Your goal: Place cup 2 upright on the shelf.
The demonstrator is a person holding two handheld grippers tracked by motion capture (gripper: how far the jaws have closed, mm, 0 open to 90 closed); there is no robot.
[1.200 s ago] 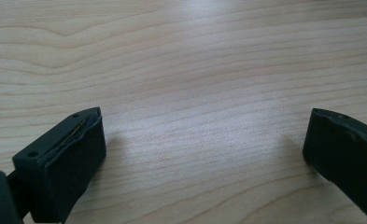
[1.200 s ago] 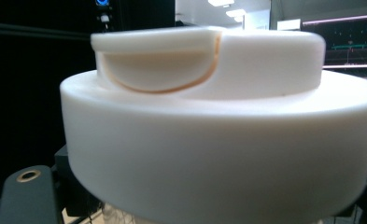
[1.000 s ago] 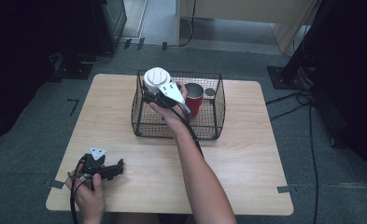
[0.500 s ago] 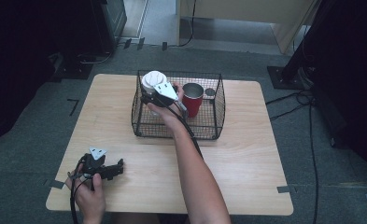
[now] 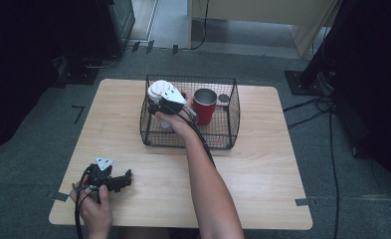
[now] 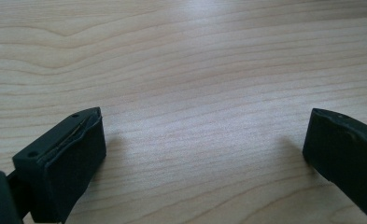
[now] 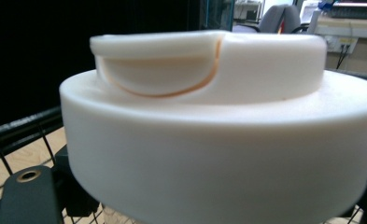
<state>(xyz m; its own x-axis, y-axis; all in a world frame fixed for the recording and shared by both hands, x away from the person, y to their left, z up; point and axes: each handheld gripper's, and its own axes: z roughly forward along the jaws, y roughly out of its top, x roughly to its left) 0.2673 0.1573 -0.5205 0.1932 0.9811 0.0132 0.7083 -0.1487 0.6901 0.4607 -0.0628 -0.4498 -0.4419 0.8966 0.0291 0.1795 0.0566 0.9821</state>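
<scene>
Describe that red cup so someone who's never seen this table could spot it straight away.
Find the black wire basket at the far middle of the wooden table. Inside it, right of centre, the red cup stands upright with its mouth open and a silvery inside. It is the one red thing there: the white lidded container to its left sits at the right gripper.

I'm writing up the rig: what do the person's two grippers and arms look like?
Both are black. The left gripper has blocky claw pads, a grey three-cornered plate and a trailing black cable. The right gripper has the same plate and cable. Forearms are bare, no sleeves.
</scene>
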